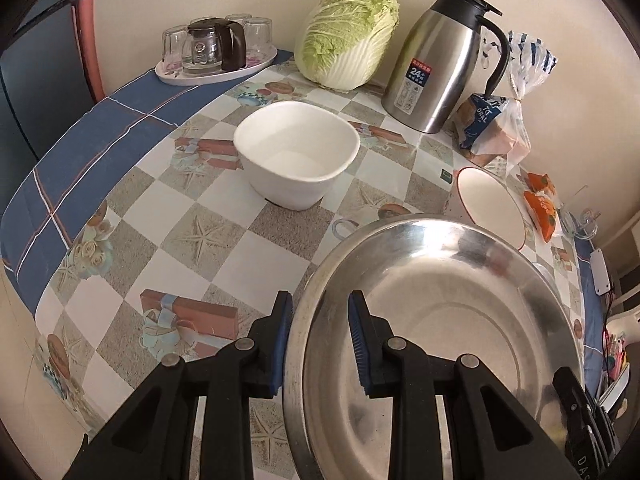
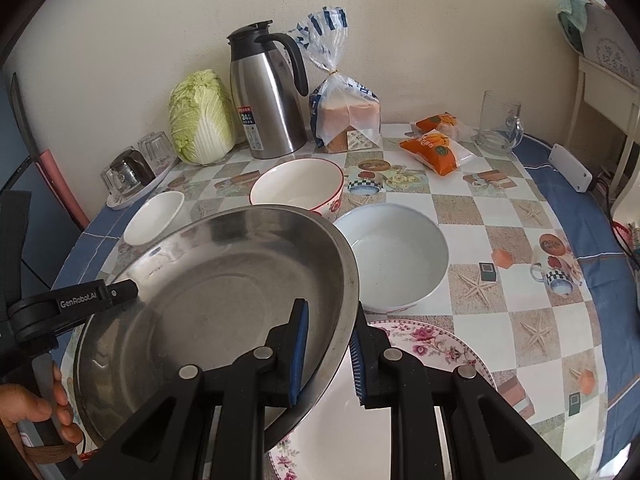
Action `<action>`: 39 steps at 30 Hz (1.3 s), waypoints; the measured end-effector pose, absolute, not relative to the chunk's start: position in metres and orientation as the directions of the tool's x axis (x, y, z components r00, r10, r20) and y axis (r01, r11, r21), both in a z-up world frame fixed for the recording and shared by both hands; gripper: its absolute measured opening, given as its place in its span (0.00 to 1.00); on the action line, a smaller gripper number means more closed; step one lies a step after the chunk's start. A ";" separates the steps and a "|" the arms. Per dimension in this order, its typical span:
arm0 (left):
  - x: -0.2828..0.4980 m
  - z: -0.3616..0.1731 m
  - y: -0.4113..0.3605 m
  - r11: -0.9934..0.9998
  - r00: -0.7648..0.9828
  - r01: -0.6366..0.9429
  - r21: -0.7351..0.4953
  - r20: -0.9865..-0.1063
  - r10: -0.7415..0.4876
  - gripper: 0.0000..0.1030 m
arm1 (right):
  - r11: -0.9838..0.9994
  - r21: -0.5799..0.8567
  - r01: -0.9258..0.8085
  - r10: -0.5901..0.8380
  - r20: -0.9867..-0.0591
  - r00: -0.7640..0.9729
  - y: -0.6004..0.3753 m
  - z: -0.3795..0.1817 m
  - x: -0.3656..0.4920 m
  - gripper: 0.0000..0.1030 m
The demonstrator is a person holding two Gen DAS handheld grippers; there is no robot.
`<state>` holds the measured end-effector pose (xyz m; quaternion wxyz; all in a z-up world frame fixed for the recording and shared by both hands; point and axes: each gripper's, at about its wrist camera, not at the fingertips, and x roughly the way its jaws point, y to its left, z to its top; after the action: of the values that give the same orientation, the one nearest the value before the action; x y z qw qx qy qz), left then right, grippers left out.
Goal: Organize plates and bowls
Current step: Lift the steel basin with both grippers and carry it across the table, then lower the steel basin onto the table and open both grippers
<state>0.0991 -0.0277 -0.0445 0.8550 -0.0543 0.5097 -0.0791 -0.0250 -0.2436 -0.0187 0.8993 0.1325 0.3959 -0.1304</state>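
A large steel plate (image 1: 460, 320) (image 2: 208, 300) is held tilted above the table between both grippers. My left gripper (image 1: 320, 344) straddles its left rim, one finger inside and one outside, with a visible gap. My right gripper (image 2: 330, 354) straddles its right rim the same way. A white square bowl (image 1: 298, 152) (image 2: 154, 212) sits behind. A red-rimmed bowl (image 2: 298, 186) (image 1: 492, 204) and a pale blue bowl (image 2: 396, 260) stand near the middle. A floral plate (image 2: 432, 344) lies under the steel plate at the front.
A steel thermos jug (image 2: 268, 96), a cabbage (image 2: 200, 120), a bread bag (image 2: 344, 116), orange snack packs (image 2: 438, 148) and a glass mug (image 2: 498, 124) line the back. A tray of glasses (image 1: 216, 48) sits at the far left corner.
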 end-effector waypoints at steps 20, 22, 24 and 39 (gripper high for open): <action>0.114 -0.071 -0.011 0.971 0.400 0.014 -0.240 -0.888 -0.225 0.30 | 0.944 0.078 0.320 -0.119 -0.825 0.553 -0.232 -0.059 -0.005 0.21; 0.115 -0.070 -0.010 0.969 0.405 0.015 -0.246 -0.885 -0.231 0.30 | 0.946 0.066 0.319 -0.126 -0.829 0.544 -0.231 -0.062 -0.002 0.21; 0.117 -0.069 -0.010 0.969 0.412 0.021 -0.246 -0.881 -0.233 0.30 | 0.946 0.056 0.318 -0.132 -0.832 0.538 -0.230 -0.064 0.000 0.21; 0.128 -0.069 -0.011 0.963 0.445 0.034 -0.267 -0.859 -0.254 0.31 | 0.946 0.022 0.323 -0.162 -0.832 0.531 -0.225 -0.074 0.010 0.21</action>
<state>0.1283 -0.0107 -0.0689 0.8435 -0.1059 0.5197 -0.0851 0.0095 -0.2254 -0.0738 0.8705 0.0868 0.4641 -0.1391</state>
